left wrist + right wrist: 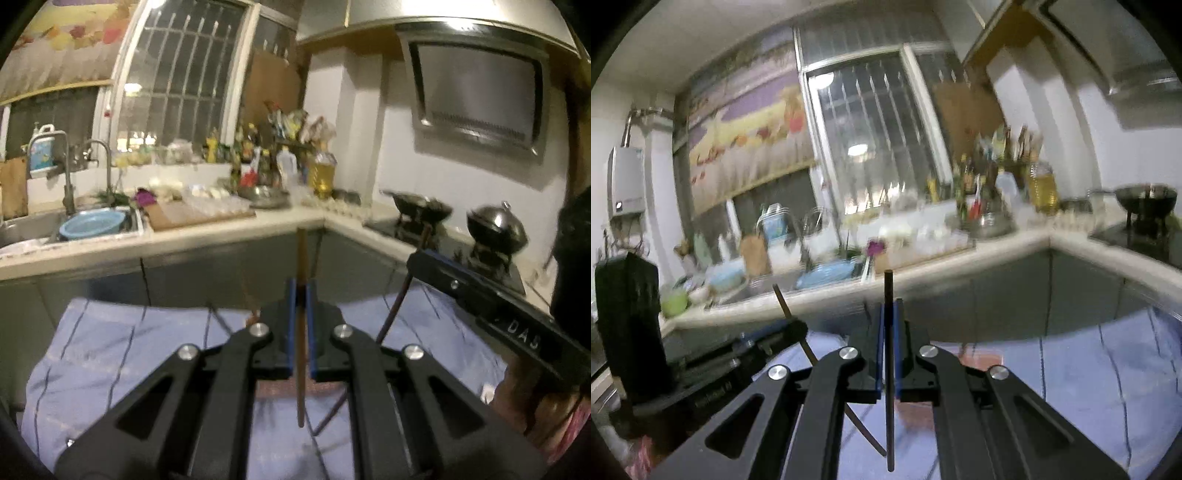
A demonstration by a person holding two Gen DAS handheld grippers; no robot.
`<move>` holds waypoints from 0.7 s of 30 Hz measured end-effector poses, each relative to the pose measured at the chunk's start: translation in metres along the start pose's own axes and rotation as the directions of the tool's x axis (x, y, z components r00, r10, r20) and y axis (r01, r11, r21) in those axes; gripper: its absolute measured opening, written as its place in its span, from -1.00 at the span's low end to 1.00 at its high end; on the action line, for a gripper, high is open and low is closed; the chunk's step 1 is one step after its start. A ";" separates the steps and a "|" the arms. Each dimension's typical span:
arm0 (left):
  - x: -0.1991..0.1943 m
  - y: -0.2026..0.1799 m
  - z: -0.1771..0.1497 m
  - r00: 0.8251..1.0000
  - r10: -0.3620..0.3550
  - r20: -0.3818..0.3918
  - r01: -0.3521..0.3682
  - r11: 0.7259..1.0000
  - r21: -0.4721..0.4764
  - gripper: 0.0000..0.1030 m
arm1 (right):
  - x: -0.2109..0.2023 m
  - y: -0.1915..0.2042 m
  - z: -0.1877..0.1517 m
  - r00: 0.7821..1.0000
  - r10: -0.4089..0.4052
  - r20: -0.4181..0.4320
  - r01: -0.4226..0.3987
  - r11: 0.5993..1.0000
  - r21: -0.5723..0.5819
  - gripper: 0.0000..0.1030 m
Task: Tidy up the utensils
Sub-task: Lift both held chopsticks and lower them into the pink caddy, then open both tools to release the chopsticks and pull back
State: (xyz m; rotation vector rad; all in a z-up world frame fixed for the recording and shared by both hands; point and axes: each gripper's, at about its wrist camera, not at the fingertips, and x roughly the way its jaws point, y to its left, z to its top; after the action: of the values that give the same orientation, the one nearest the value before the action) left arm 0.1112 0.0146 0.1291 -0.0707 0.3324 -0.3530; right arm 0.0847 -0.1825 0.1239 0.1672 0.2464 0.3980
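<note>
A barred window (184, 70) sits above the pale L-shaped countertop (236, 225), with a fruit-patterned blind (55, 48) to its left. Below the window, a steel sink (33, 225) holds a blue basin (92, 221); right of the sink lies a wooden cutting board (195, 214). Past the corner, a black wok (421, 206) stands under the steel range hood (476, 92). A blue checked cloth (122, 354) spreads in front of the grey cabinets (207, 273).

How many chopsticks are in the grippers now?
2: a light brown chopstick in the left hand-held gripper, a dark chopstick in the right hand-held gripper. Others may be hidden.
</note>
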 end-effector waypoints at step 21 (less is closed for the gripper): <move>0.122 0.029 -0.018 0.989 0.132 -0.060 -0.132 0.991 0.008 -0.91 | 0.111 -0.011 -0.019 0.987 -0.157 -0.024 0.151 0.974 -0.169 -0.89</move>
State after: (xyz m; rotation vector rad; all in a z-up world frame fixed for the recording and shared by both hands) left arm 0.2222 -0.0010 0.0713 -0.0342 0.3946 -0.2249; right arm 0.1825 -0.1462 0.0808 -0.0243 0.2595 0.2660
